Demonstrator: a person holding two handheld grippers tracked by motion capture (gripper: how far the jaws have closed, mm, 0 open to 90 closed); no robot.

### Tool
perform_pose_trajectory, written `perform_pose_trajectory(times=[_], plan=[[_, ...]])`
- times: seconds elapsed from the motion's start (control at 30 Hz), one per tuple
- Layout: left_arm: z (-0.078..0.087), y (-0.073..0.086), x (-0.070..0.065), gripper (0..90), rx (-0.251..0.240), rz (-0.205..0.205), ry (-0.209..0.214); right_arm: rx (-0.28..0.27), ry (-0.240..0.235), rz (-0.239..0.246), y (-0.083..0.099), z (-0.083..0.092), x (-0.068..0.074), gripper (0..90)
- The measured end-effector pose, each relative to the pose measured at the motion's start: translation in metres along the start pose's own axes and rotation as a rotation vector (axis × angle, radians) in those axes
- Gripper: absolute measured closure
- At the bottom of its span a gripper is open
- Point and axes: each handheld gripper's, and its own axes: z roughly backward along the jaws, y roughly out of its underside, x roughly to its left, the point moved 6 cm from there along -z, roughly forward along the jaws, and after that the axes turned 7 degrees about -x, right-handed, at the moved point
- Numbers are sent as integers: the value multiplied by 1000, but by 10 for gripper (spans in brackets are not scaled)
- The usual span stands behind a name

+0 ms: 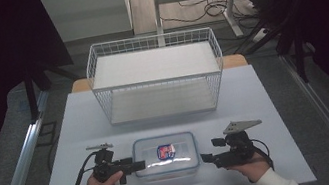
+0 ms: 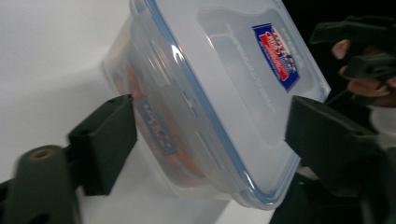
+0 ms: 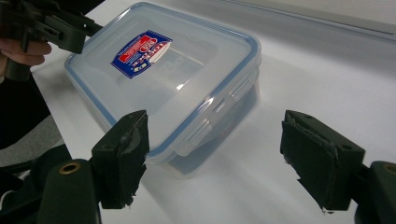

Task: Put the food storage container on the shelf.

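Note:
A clear plastic container [image 1: 165,155] with a blue-rimmed lid and a red and blue label lies flat near the table's front edge. My left gripper [image 1: 137,167] is at its left end. In the left gripper view the jaws straddle that end of the container [image 2: 224,93], one by the side wall and latch, the other over the lid; a firm press does not show. My right gripper [image 1: 208,149] stands open just right of the container. In the right gripper view its jaws stand wide apart, with the container's [image 3: 163,84] near corner ahead of them and nothing between them.
A white wire basket [image 1: 157,76] with two levels stands at the back of the white table [image 1: 266,106], its open side facing me. The table's front edge runs just under both hands. Dark frame posts stand at either side.

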Motion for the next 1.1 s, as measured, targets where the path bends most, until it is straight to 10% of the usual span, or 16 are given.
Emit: perform_pose_trajectory(times=[0.27, 0.63, 1.1], plan=[[-3, 2, 1, 261, 17, 37, 40, -37, -96, -195, 0, -10, -2, 191], [-2, 1, 3, 315, 14, 40, 33, 51, -167, -398, 9, -49, -8, 164], [-1, 1, 3, 329, 17, 47, 30, 71, -203, -541, 14, -49, -6, 358]])
